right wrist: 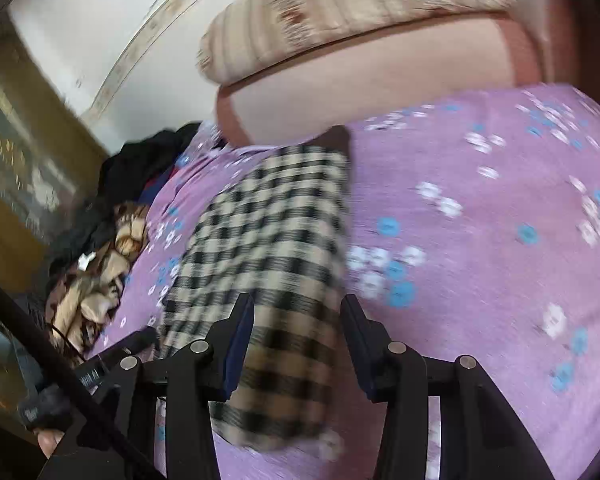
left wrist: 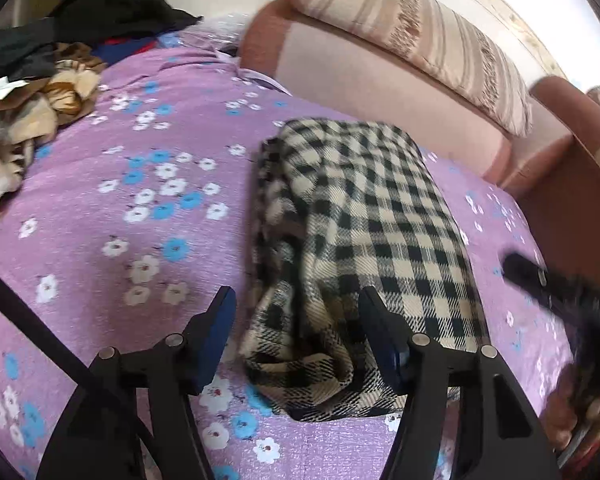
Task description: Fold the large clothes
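Observation:
A folded black-and-cream checked garment (left wrist: 360, 208) lies as a long rectangle on the purple flowered bedsheet (left wrist: 140, 240). My left gripper (left wrist: 297, 294) hovers over its near left corner. Its jaws stand apart, with the cloth's bunched edge showing between them and neither pad pressing on it. In the right wrist view the same garment (right wrist: 268, 220) runs away from me. My right gripper (right wrist: 297, 300) is open above its near end, where the fabric shows in the gap and is not pinched. The right gripper's finger (left wrist: 520, 276) shows blurred at the garment's right side.
A heap of black, brown and tan clothes (left wrist: 28, 120) lies at the far left of the bed. A pink padded backrest (left wrist: 360, 76) with a striped cushion (left wrist: 420, 40) borders the far side. A wooden cabinet (right wrist: 20, 160) stands beyond the bed. A hand (left wrist: 572, 412) holds the right gripper.

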Demonstrator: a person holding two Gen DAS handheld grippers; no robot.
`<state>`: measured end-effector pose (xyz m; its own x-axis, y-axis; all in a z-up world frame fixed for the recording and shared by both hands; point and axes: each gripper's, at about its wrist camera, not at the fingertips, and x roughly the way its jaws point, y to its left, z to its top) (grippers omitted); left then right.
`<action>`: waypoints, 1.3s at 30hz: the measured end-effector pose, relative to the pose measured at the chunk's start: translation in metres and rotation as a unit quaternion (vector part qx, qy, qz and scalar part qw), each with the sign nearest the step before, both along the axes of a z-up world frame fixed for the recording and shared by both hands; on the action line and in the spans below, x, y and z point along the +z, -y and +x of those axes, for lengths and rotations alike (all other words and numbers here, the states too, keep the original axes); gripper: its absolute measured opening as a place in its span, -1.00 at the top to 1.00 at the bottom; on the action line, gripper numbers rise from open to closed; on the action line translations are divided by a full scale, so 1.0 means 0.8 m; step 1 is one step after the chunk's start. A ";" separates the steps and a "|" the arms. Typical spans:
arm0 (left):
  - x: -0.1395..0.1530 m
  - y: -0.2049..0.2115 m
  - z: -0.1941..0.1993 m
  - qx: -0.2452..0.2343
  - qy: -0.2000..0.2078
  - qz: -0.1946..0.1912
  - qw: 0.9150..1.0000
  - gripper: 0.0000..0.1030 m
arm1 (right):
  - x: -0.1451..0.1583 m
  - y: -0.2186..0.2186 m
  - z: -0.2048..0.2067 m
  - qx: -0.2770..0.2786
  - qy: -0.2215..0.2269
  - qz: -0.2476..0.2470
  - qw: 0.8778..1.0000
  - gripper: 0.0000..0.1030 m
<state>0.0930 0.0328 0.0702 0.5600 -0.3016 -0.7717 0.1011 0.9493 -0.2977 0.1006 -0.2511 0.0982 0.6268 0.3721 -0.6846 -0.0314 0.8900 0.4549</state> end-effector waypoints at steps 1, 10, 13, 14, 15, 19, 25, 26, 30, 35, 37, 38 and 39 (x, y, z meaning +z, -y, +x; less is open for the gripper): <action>-0.007 0.006 0.004 -0.011 -0.011 0.026 1.000 0.20 | 0.003 -0.014 0.010 0.010 0.000 -0.008 1.000 0.04; -0.028 -0.008 0.008 -0.026 -0.056 0.019 0.998 0.83 | -0.035 -0.184 0.132 0.180 -0.065 -0.113 0.975 0.38; -0.031 -0.012 0.007 -0.024 -0.063 0.013 0.998 0.83 | -0.059 -0.234 0.170 0.201 -0.068 -0.190 0.958 0.38; -0.031 -0.014 0.007 -0.024 -0.065 0.011 0.998 0.82 | -0.062 -0.245 0.186 0.202 -0.070 -0.200 0.956 0.38; -0.032 -0.017 0.008 -0.025 -0.068 0.008 0.997 0.81 | -0.066 -0.250 0.197 0.198 -0.073 -0.205 0.956 0.38; -0.040 -0.025 0.016 -0.024 -0.081 0.002 0.996 0.72 | -0.086 -0.272 0.241 0.181 -0.091 -0.220 0.954 0.34; -0.039 -0.059 0.019 -0.013 -0.101 -0.078 0.992 0.61 | -0.053 -0.266 0.232 0.167 -0.074 -0.231 0.956 0.25; -0.035 -0.064 0.017 -0.008 -0.096 -0.086 0.992 0.59 | -0.038 -0.256 0.220 0.161 -0.065 -0.220 0.960 0.25; -0.009 -0.068 0.003 0.019 -0.048 -0.049 0.997 0.58 | 0.004 -0.191 0.150 0.127 -0.041 -0.206 0.969 0.24; 0.008 -0.031 -0.014 -0.019 0.007 -0.004 1.000 0.42 | 0.007 -0.107 0.044 0.095 -0.035 -0.211 0.972 0.24; -0.004 -0.011 -0.017 -0.022 -0.002 0.054 0.998 0.40 | -0.009 -0.082 0.011 0.085 -0.044 -0.198 0.976 0.24; -0.017 -0.003 -0.013 -0.015 -0.017 0.092 0.995 0.37 | -0.021 -0.072 -0.002 0.084 -0.053 -0.189 0.977 0.24; -0.028 -0.002 -0.006 -0.010 -0.028 0.105 0.994 0.34 | -0.034 -0.061 -0.013 0.080 -0.063 -0.177 0.979 0.24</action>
